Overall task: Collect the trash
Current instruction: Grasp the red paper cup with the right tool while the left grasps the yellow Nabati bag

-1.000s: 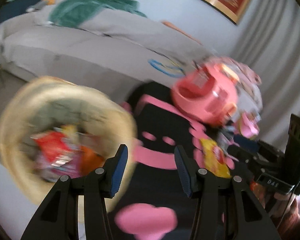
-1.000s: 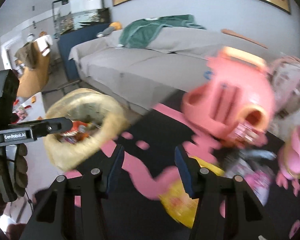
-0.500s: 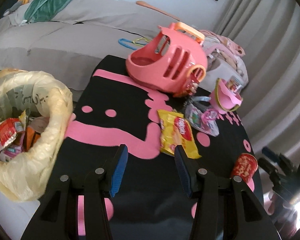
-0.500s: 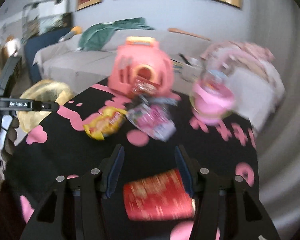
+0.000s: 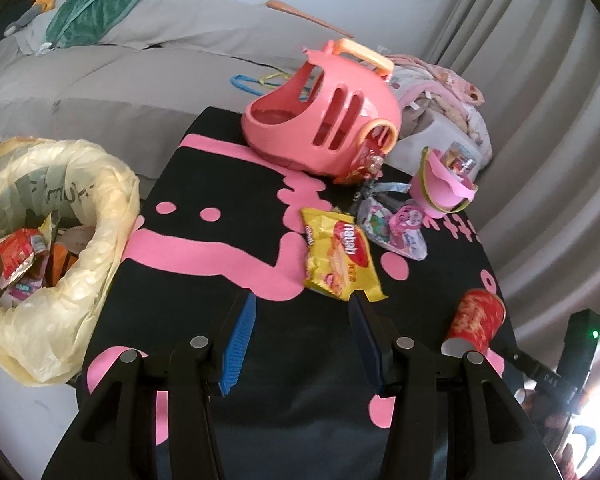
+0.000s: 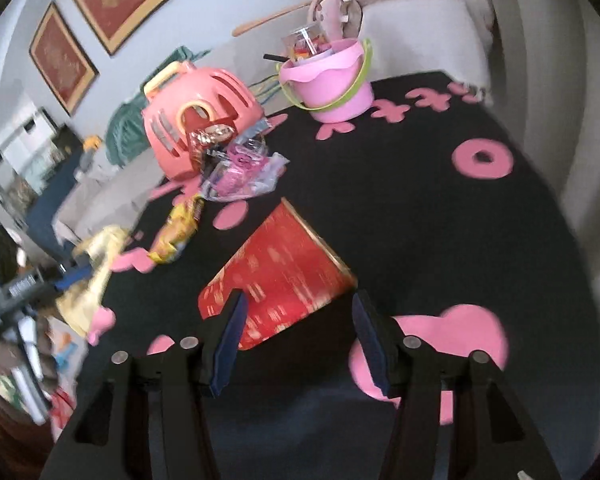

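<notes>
The right gripper (image 6: 296, 336) stands wide, its jaws having just been opening, and the near end of the red cup (image 6: 278, 276) lies between the pads; whether a pad touches it cannot be told, and the left finger hides that end. The cup lies on its side on the black-and-pink table (image 6: 440, 220) at centre frame. The left gripper (image 5: 302, 340) is also released, with only bare tabletop between its jaws. Just above its right finger lies the yellow packet (image 5: 340, 258), apart from the pad, and the cup shows at lower right. Beyond the packet lie clear wrappers (image 5: 394, 230), their print too small to read, then a pink basket (image 5: 326, 120) and a pink pail (image 5: 440, 190), whose contents are hard to make out. At the left edge a bag (image 5: 48, 248) holds wrappers, its near side cut off. The right view is blurred along its left side.
</notes>
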The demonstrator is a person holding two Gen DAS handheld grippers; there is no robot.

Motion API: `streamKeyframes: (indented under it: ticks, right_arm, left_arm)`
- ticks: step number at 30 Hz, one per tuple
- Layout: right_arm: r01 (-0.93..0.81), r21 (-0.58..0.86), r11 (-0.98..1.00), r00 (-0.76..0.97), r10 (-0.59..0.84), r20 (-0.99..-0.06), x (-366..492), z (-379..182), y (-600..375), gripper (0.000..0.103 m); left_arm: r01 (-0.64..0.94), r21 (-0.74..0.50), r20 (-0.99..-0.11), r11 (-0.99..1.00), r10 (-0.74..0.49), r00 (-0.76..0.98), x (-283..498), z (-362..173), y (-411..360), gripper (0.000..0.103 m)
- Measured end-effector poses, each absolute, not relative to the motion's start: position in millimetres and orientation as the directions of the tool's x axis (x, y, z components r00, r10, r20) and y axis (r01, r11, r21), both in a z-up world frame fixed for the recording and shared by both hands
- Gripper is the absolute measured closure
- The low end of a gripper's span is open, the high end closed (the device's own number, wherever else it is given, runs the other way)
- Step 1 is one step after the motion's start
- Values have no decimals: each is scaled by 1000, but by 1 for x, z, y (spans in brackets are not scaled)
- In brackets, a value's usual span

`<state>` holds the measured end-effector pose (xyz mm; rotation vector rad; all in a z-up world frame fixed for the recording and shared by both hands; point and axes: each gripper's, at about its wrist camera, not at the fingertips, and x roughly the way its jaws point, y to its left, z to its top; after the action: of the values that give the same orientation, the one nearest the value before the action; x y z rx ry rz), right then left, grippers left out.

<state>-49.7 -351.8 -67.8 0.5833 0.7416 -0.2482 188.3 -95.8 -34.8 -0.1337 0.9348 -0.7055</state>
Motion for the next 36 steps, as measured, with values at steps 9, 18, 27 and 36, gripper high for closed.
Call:
streamKeyframes:
  ticks: [9, 18, 27, 36]
  right_arm:
    - [372, 503, 780, 736, 82, -672, 7, -78, -352, 48]
    - [324, 513, 795, 761, 104, -641, 67, -66, -336, 44]
    - [288, 432, 855, 719, 105, -687, 105, -73, -311, 41]
    - [235, 433, 870, 749, 122, -652, 91, -68, -325, 49]
  left_arm:
    - [471, -404, -719, 784, -590, 367, 206, -54, -95, 54]
    - [457, -418, -723, 785, -592, 356, 224, -61, -92, 54]
    - [450, -436, -724, 779, -601, 339, 231, -67, -87, 54]
    - [490, -468, -716, 735, -641, 277, 232, -72, -112, 54]
